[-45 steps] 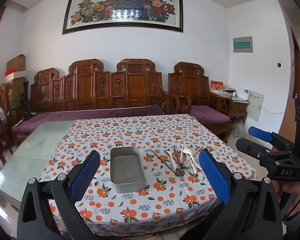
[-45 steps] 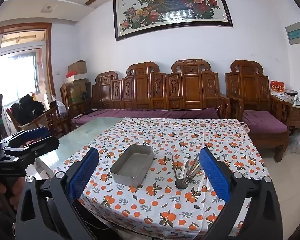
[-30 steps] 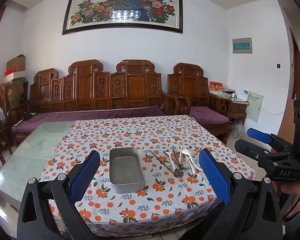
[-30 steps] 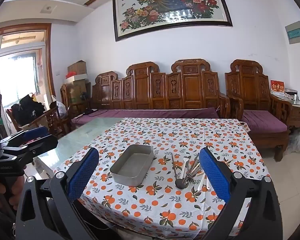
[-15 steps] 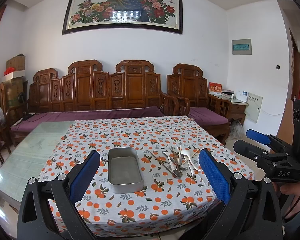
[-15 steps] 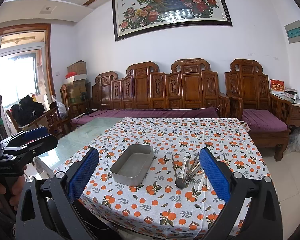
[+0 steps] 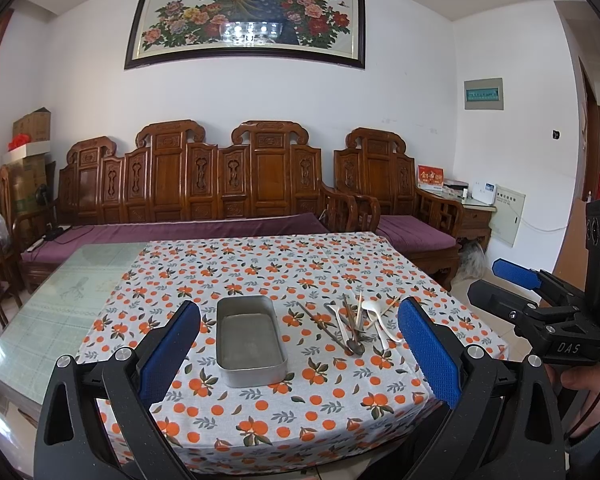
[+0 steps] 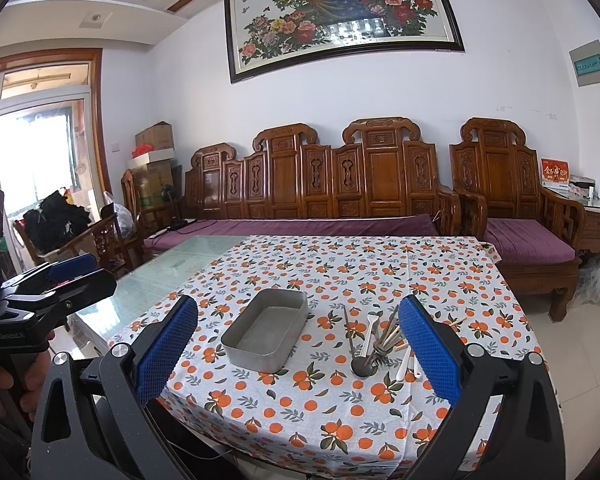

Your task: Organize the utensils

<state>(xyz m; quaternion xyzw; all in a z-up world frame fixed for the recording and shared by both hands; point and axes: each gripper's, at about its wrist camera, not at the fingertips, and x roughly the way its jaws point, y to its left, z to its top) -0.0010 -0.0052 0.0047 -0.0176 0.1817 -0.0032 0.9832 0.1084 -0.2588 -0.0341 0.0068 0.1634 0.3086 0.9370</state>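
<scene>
The worktop (image 7: 72, 312) carries a cloth (image 7: 284, 268) printed with oranges, which leaves a strip of glass bare on the left. On the cloth sits an empty metal tray (image 7: 250, 340), and just to its right lies a loose pile of utensils (image 7: 356, 322): spoons, chopsticks and a dark ladle, crossing one another. The left gripper (image 7: 300, 356) and right gripper (image 8: 300, 354) both hover short of the near edge, jaws spread wide and holding nothing.
</scene>
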